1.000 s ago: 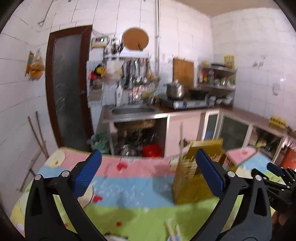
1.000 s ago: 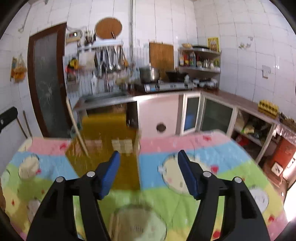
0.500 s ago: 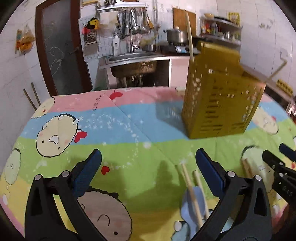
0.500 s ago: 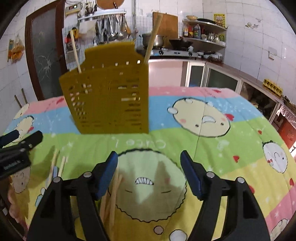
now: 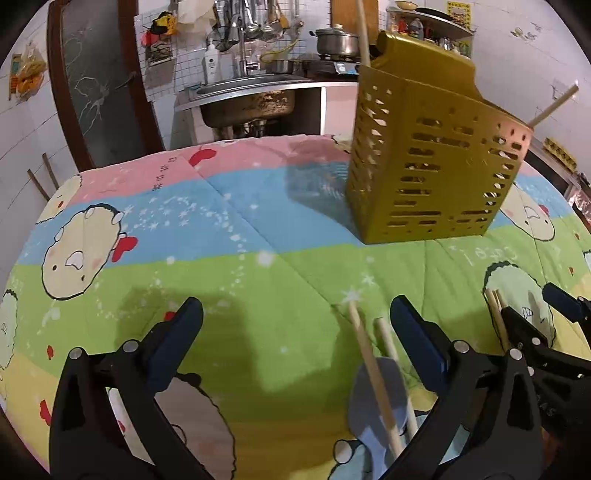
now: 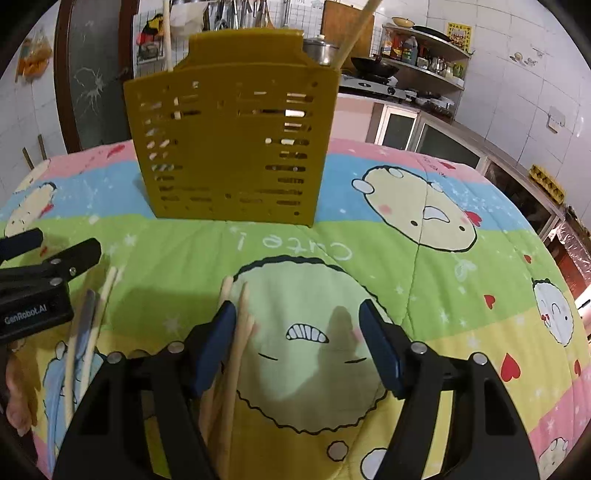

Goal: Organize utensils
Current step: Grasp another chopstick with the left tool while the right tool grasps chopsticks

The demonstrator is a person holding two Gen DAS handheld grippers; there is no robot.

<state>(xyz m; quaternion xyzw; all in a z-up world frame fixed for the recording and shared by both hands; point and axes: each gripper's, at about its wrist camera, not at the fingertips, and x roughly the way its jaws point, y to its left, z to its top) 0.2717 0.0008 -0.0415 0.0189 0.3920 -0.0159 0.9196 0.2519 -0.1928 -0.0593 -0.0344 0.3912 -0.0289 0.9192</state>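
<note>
A tabletop (image 6: pixel 461 229) covered with a padded cloth in pink, blue, green and yellow bands with cartoon faces carries all the items.

A mustard-yellow slotted plastic utensil holder (image 6: pixel 232 147) stands upright toward the far edge of the tabletop. Two pale wooden sticks (image 6: pixel 356 29) project from its top, one at each end.

Left tool (image 5: pixel 295 332): black frame, blue pads, jaws spread wide. Nothing is between the pads and nothing is held. A pair of pale wooden chopsticks (image 5: pixel 369 362) lies flat on the cloth just inside the right-hand pad, crossing a grey-blue flat utensil (image 5: pixel 373 398) that lies under them; whether the pad touches them cannot be told. This group lies toward the near edge of the tabletop.

Right tool (image 6: pixel 297 343): same build, jaws spread apart, and they have just been closing slightly. A second bundle of pale wooden chopsticks (image 6: pixel 238 332) lies on the green band of the cloth just beside the inner face of the left-hand pad, running back under the tool body. The right-hand pad stands well apart from the bundle. The pads do not pinch the bundle.

The two tools are near one another; each shows at the edge of the other's view. Part of a hand (image 6: pixel 16 391) shows at the lower left edge of the right wrist view.
</note>
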